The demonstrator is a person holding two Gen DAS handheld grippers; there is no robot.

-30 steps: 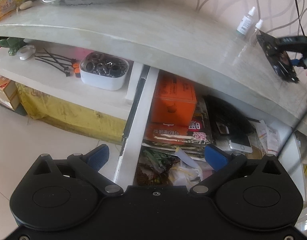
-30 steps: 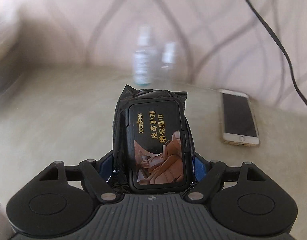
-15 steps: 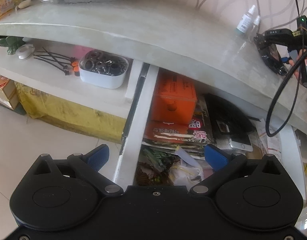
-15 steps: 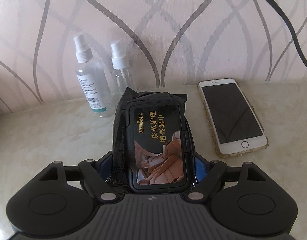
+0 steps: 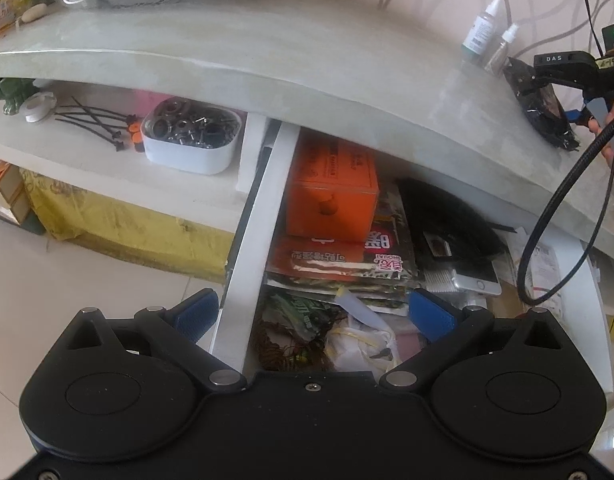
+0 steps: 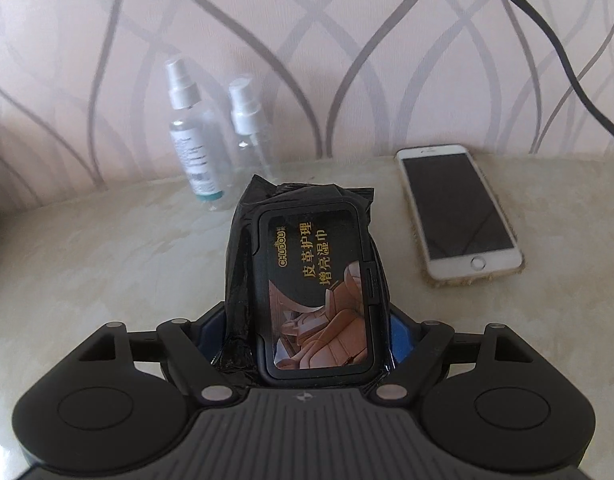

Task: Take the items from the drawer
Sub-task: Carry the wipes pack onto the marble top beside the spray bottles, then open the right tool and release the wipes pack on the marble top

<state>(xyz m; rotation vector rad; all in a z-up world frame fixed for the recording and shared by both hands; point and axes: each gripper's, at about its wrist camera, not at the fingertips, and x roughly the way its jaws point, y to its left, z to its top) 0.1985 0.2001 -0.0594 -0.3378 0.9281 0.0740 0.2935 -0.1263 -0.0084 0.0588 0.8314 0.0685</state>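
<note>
- Blue ribbed pads of left gripper (image 5: 313, 314) spread wide, nothing between them; black matte linkage with round silver pivots below.
- Drawer (image 5: 249, 280), white, smooth-sided, pulled out under the counter; left gripper hangs above its front end.
- Drawer contents, near to far: crumpled plastic bags (image 5: 347, 336), glossy red printed packets (image 5: 339, 264) stacked flat, boxy orange carton (image 5: 331, 196) with a round hole in its front face. To the right, a white smartphone (image 5: 477, 282) part-buried, black soft pouch (image 5: 447, 216) behind it.
- Shelf left of drawer: white rounded-rectangle tub (image 5: 191, 140) filled with metal rings and hardware; black cable ties (image 5: 95, 124) lying loose beside it.
- Right gripper (image 6: 307, 336) clamped on a black crinkly wipes pack (image 6: 307, 276) with a rigid rounded flip lid, gold lettering and a tan car-seat picture. Pack already out of the drawer, held over the counter.
- Counter (image 6: 107, 260), pale marbled stone, polished.
- White smartphone (image 6: 459, 210) flat on a bristly mat, right of the pack.
- Two clear spray bottles (image 6: 195, 144) with white caps, upright by the swirl-patterned wall.
</note>
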